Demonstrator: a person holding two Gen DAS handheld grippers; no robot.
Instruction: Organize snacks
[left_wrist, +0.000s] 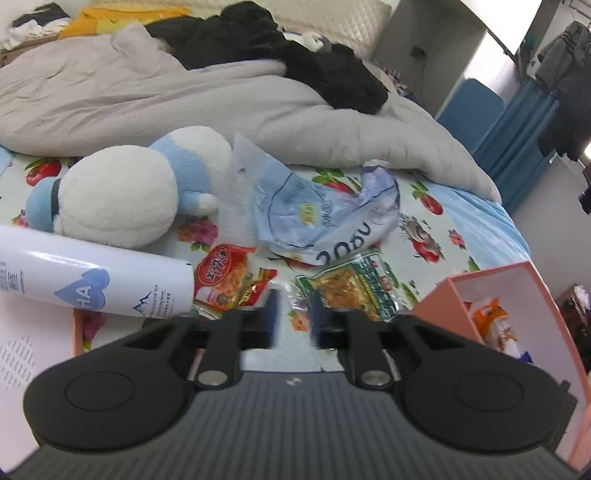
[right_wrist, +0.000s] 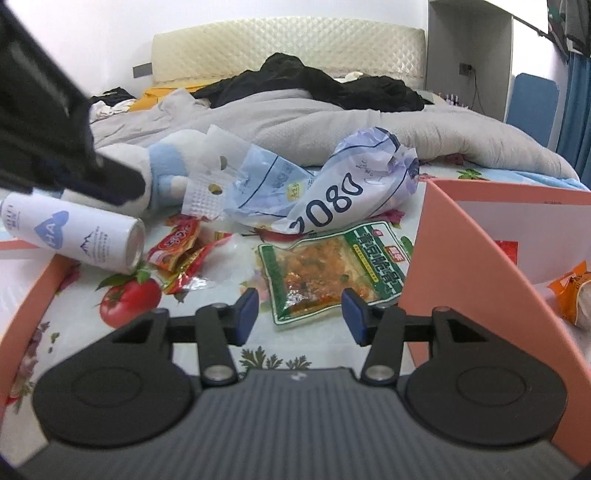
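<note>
A green snack packet (right_wrist: 332, 266) lies flat on the fruit-print bedsheet, its near end just beyond and between the blue pads of my right gripper (right_wrist: 300, 312), which stands open without touching it. The same green packet (left_wrist: 354, 288) shows in the left wrist view, ahead and to the right of my left gripper (left_wrist: 295, 315), which is open, empty and blurred above the sheet. Small red snack packets (left_wrist: 225, 273) (right_wrist: 177, 243) lie to the left. A pink box (right_wrist: 461, 240) (left_wrist: 480, 280) at the right holds an orange snack packet (right_wrist: 569, 291) (left_wrist: 495, 325).
A white spray can (left_wrist: 92, 280) (right_wrist: 74, 232) lies on its side at the left, by a blue-and-white plush toy (left_wrist: 122, 192). A crumpled blue-white plastic bag (right_wrist: 332, 192) sits behind the snacks. A pink box lid (right_wrist: 29, 295) is at the left edge. A grey duvet (left_wrist: 184, 92) and black clothing lie beyond.
</note>
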